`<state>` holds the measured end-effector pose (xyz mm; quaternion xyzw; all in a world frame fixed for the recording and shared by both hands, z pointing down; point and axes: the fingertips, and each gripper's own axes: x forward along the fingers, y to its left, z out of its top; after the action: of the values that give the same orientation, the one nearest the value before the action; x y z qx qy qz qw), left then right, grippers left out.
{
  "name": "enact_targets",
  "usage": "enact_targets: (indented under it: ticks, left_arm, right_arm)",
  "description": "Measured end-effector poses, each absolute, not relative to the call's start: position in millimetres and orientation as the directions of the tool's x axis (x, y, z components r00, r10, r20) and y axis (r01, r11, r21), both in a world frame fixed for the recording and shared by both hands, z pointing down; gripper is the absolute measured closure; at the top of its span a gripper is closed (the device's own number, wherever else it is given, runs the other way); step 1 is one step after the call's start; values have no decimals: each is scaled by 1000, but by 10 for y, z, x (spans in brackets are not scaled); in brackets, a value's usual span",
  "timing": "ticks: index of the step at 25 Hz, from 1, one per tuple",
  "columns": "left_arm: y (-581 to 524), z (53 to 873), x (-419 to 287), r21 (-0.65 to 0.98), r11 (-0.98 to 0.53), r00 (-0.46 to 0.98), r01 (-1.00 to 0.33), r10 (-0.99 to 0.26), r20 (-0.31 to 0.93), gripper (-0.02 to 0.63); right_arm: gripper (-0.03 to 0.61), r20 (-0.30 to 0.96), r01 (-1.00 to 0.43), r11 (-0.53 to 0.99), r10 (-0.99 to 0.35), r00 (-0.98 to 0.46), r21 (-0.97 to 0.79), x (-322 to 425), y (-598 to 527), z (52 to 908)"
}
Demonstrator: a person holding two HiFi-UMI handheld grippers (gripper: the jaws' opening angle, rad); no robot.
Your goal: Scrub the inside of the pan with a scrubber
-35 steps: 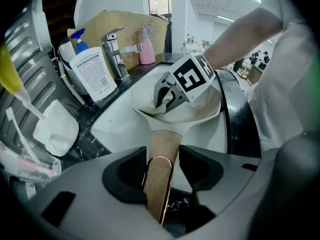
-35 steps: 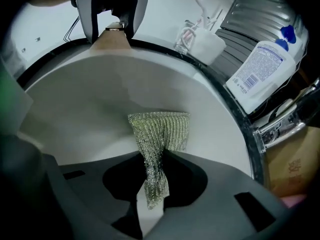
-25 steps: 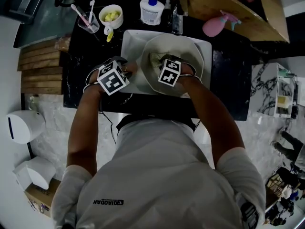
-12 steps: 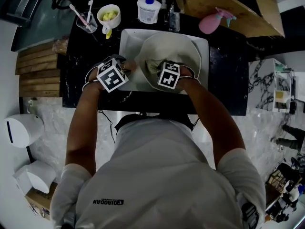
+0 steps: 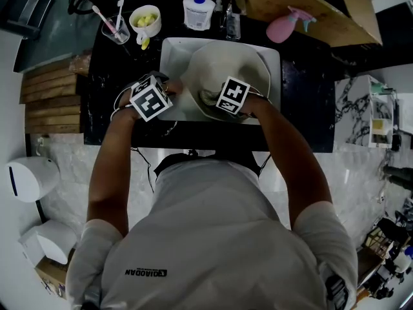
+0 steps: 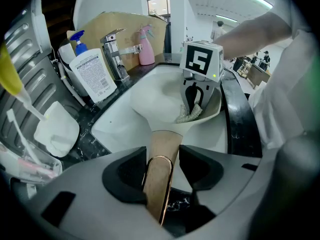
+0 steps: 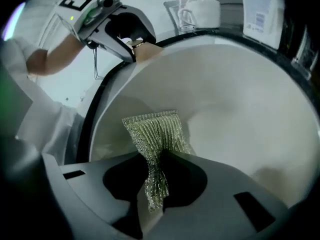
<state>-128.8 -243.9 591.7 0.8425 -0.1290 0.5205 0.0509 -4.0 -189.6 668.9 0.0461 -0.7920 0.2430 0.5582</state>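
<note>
Right gripper (image 5: 219, 100) shifted slightly across pan (image 5: 226, 63), cube now tilted. Its jaws pinched on scrubber (image 7: 156, 134), mesh fanning ahead onto pan's inner wall. Left gripper (image 6: 159, 186) jaws clamped on handle (image 6: 162, 151), which runs straight ahead into bowl. Pan sits in sink (image 5: 169, 57). Most inner surface lies ahead-right of mesh.

The white round pan (image 5: 235, 63) sits in the white rectangular sink (image 5: 169, 53), set into the black marble counter (image 5: 303, 102); its tan handle (image 6: 161, 151) points left, between the jaws of the left gripper (image 6: 162, 171). Inside the pan, at its near side, the right gripper (image 7: 155, 184) pinches the silvery mesh scrubber (image 7: 156, 131). Behind the sink stand the white pump bottle (image 5: 197, 11) and metal tap (image 6: 117, 51), with the pink spray bottle (image 5: 284, 28) to their right and the white bowl (image 5: 144, 19) and clear cup (image 5: 116, 30) to their left.
</note>
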Motion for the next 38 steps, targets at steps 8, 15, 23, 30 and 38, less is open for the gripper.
enact_targets:
  ticks: [8,15,23,30,38]
  left_arm:
    - [-2439,5913,-1286,-49,-960,421,-276,-166,892,397]
    - [-2438,5918,-1285,-42,-960,421,-277,-161,892,397]
    - [-2442,5913,-1282,-45,-960,418,-276,-162,894,397]
    - [-2439,5927,-1288,-43,-959,414,-280,-161,896,396]
    - [-2450,5930,-1291,-36,-958,409,-284,-154,899,396]
  right_arm:
    - [476,799,-350,755,364,-479,-554,-23,-1682,6616]
    - [476,779,-347,746,352,-519,-568,1,-1717,6487]
    - [483,851,-348,882,103,-515,-318,141,-2136,6183]
    - [485,919,-348,916,-298,-259,200,571,-2850,6185]
    - [488,818,-85,817,-574,-38,570,725,-3288,6358]
